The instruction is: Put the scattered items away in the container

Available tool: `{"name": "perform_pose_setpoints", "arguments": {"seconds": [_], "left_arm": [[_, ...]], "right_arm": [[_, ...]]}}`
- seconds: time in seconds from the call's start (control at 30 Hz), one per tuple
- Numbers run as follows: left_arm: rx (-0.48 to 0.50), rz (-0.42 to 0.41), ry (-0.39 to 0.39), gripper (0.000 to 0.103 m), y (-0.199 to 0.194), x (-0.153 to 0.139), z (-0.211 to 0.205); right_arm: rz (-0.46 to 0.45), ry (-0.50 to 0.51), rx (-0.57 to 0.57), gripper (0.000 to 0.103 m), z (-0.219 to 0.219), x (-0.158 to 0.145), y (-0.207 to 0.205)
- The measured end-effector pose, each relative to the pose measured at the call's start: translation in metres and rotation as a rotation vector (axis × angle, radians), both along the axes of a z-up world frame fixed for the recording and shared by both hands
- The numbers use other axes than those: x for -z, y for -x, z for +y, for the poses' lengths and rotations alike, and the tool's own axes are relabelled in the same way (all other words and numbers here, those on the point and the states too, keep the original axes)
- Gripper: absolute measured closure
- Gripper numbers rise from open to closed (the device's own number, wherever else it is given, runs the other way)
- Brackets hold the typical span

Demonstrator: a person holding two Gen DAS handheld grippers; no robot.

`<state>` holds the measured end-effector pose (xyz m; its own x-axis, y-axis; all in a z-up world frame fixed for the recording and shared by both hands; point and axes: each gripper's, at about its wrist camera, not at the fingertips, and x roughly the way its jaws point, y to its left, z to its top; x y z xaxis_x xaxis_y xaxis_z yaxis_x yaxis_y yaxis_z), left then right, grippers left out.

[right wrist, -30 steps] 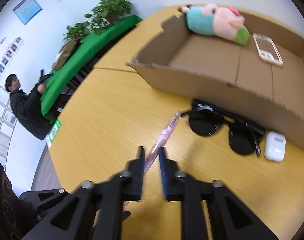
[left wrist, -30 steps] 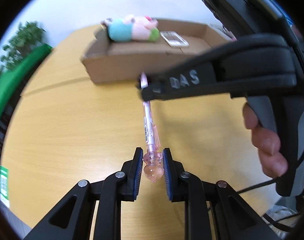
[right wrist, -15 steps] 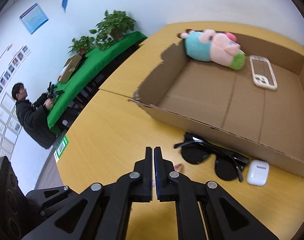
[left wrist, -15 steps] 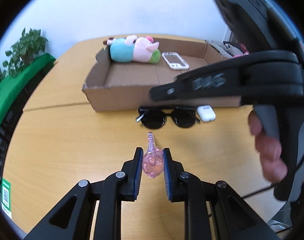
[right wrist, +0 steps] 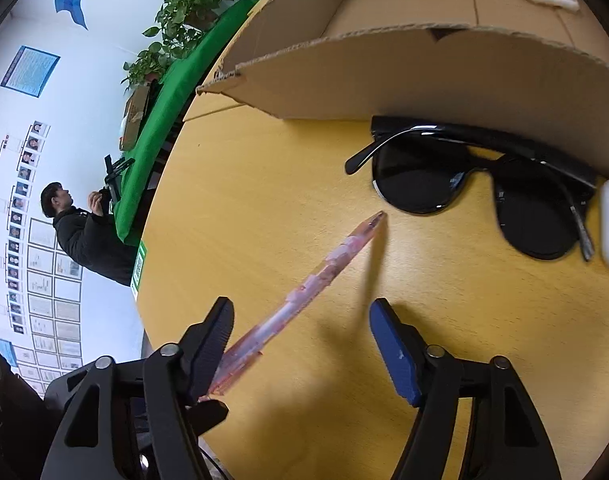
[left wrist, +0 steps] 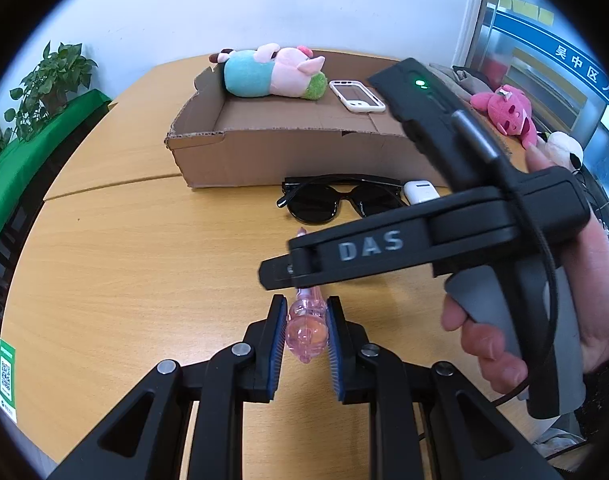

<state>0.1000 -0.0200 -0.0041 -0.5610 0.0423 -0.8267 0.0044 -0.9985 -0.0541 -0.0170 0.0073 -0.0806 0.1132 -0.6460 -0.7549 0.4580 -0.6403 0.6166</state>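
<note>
The left claw (left wrist: 306, 336) grips the pink pen (left wrist: 307, 326) by its chunky end. The right claw (right wrist: 304, 344) is opening, the pen's shaft lying between its fingers, against the left one. Beyond the pen tip lie sunglasses (right wrist: 476, 184) and the cardboard box (left wrist: 288, 156) on the surface (left wrist: 144, 272).

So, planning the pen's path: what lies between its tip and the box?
The sunglasses lie between the pen tip and the box, against its front wall; both views show it.
</note>
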Motion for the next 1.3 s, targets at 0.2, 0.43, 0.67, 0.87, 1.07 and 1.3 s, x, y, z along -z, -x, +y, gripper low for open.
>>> {"name": "perform_pose_setpoints", "arguments": {"seconds": [0.2, 0.43, 0.67, 0.87, 1.07, 1.3], "left_arm": [[0.011, 0.000, 0.001, 0.085, -0.001, 0.002, 0.004], [0.015, 0.012, -0.038, 0.085, 0.006, -0.001, 0.001], [0.017, 0.048, -0.095, 0.085, 0.035, -0.018, -0.010], [0.020, 0.097, -0.081, 0.085, 0.080, -0.038, -0.021], [0.017, 0.103, -0.106, 0.085, 0.133, -0.050, -0.045], [0.025, 0.022, -0.123, 0.085, 0.189, -0.040, -0.068]], "right_arm": [[0.038, 0.011, -0.016, 0.069, -0.007, -0.011, -0.004], [0.202, 0.008, 0.005, 0.084, 0.000, -0.059, -0.006], [0.302, 0.014, 0.002, 0.088, -0.006, -0.096, 0.011], [0.385, 0.020, 0.002, 0.090, -0.018, -0.134, 0.050], [0.400, 0.019, 0.013, 0.091, -0.044, -0.153, 0.099], [0.345, 0.005, 0.010, 0.090, -0.069, -0.135, 0.160]]}}
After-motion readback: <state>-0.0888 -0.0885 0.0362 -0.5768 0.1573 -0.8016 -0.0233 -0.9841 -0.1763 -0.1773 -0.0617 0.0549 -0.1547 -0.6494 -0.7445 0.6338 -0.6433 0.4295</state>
